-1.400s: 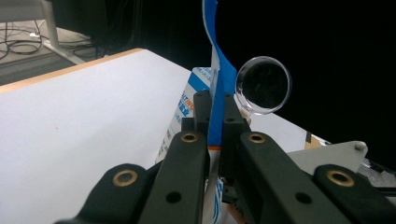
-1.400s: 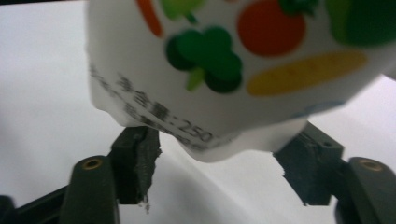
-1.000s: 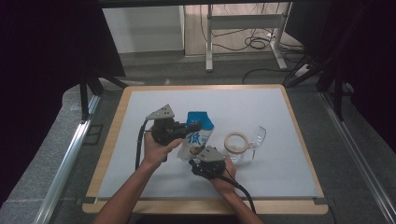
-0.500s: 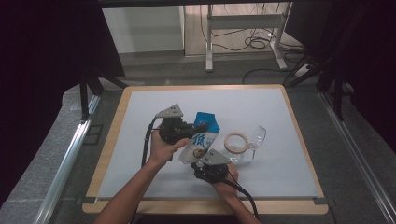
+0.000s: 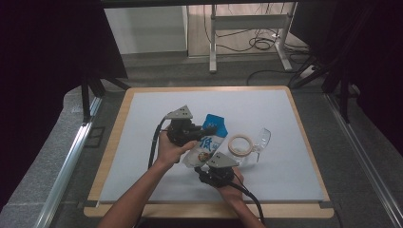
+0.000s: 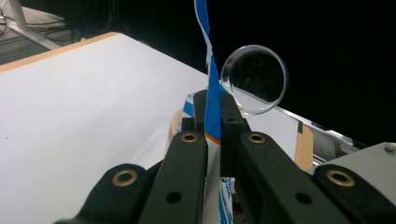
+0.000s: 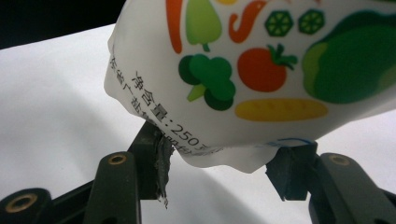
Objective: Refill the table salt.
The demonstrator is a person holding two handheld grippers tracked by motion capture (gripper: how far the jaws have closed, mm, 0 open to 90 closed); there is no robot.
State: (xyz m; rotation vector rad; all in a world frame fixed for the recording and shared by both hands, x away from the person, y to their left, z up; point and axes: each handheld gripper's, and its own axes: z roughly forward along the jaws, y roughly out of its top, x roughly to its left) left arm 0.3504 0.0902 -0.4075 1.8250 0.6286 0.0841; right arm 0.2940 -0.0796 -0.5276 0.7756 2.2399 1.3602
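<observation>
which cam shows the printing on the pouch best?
Right gripper view: the pouch is close up, its vegetable pictures and text sharp, bottom corner between the right tongs. The high view shows the whole pouch but small. The left gripper view catches just its blue top edge, pinched in the left tongs.

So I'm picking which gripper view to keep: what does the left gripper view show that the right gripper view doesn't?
Left gripper view alone: the pouch's blue top edge pinched flat between the left gripper jaws, a clear wine glass rim facing the camera, part of a tape roll, the table's wooden border.
Right gripper view alone: the pouch's printed vegetables and its bottom corner sitting between the right gripper jaws.
Both: the pouch and the white table surface.
</observation>
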